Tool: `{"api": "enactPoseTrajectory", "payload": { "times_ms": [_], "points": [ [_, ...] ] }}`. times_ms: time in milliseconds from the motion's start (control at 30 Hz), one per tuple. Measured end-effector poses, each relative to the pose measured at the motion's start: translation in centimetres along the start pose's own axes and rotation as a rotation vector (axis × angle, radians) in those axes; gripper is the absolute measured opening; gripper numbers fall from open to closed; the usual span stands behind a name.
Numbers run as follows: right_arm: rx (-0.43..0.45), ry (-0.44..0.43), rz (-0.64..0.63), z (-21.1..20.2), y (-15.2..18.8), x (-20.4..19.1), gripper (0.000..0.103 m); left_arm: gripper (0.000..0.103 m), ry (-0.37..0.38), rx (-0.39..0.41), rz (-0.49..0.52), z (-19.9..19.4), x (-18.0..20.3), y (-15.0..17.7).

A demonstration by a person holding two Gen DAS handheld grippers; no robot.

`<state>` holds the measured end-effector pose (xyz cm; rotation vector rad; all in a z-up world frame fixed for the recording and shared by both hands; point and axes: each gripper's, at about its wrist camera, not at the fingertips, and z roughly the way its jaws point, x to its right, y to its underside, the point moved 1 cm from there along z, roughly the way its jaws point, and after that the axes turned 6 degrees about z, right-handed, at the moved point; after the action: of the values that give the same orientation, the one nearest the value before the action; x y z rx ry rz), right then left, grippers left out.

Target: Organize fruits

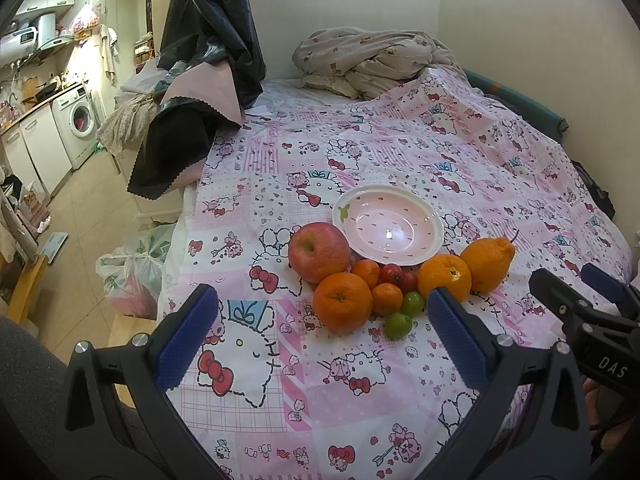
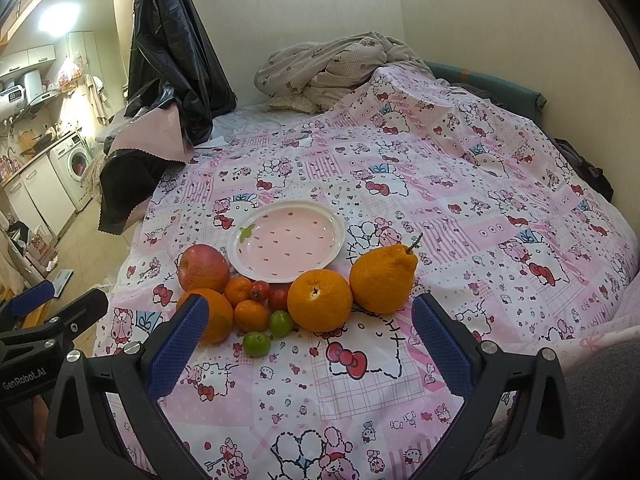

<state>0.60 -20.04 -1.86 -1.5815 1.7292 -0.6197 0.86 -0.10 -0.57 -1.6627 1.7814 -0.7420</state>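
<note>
Two handheld grippers share one build: black plastic frames with triangular cut-outs, silver round-headed screws at the joints, and blue ribbed pads on each finger. The left gripper bears white "GenRobot.AI" lettering on its body; the right gripper shows the white letters "DAS".

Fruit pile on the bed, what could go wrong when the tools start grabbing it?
The fruits touch each other on a soft bedsheet, so lifting the big orange may send the little green fruits rolling. The tomatoes could get squashed. The pink plate could tip if loaded on one side.
</note>
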Motion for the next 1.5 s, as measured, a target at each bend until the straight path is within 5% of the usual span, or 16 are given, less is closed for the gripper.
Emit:
{"api": "enactPoseTrajectory", "payload": {
  "times_ms": [1233, 1500],
  "points": [
    [-0.008, -0.006, 0.003, 0.0, -0.1, -0.1, 0.103, 0.103, -0.001, 0.002, 0.004, 0.0, 0.0, 0.0],
    [-0.067, -0.045, 0.068, 0.9, -1.7, 1.0, 0.103, 0.103, 0.01, -0.075, -0.028, 2.0, -1.3, -2.4]
  ]
}}
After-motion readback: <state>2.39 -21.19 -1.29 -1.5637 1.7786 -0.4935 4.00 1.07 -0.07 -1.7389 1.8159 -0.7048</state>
